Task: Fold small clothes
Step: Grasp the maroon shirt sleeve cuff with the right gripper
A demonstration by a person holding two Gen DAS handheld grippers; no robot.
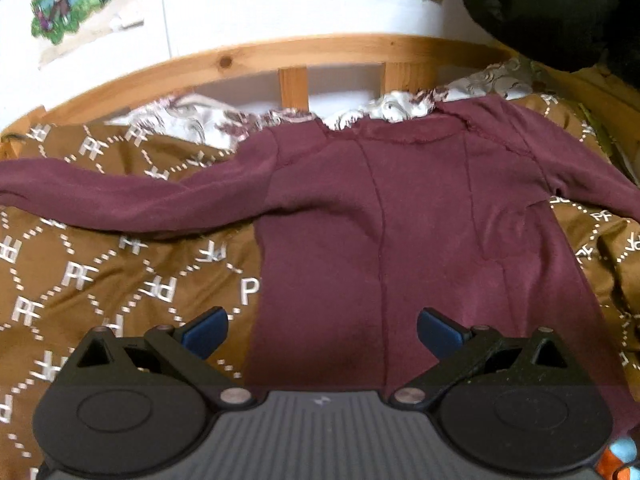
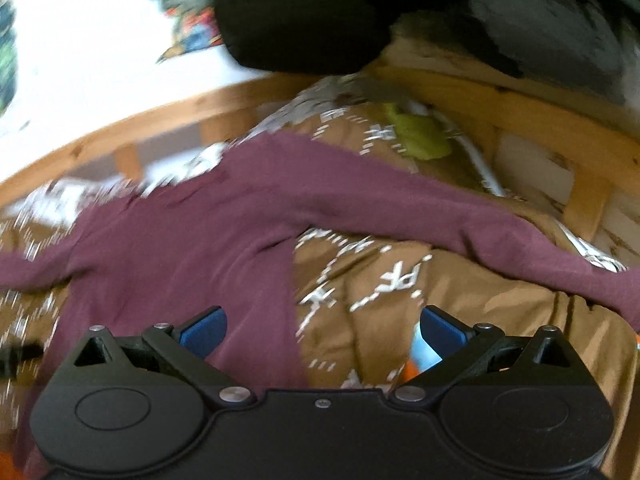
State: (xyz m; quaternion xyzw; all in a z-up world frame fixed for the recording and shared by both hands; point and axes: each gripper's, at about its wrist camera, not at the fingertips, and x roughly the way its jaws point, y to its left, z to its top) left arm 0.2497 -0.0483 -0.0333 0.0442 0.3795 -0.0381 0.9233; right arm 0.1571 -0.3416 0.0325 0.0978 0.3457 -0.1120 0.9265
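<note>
A maroon long-sleeved shirt (image 1: 400, 216) lies flat on a brown patterned bedspread (image 1: 80, 272), collar at the far side, sleeves spread left and right. My left gripper (image 1: 322, 332) is open and empty, hovering over the shirt's lower hem near its left edge. In the right wrist view, which is blurred, the shirt (image 2: 180, 248) lies to the left and its right sleeve (image 2: 440, 216) stretches across to the right. My right gripper (image 2: 322, 332) is open and empty, over the shirt's right side edge and the bedspread (image 2: 460, 300).
A wooden bed rail (image 1: 292, 56) runs along the far side, with a white floral sheet (image 1: 192, 120) below it. A black bundle (image 1: 552, 8) hangs at the upper right. A green item (image 2: 420, 136) lies by the rail. A blue and orange thing (image 2: 424, 352) lies near my right finger.
</note>
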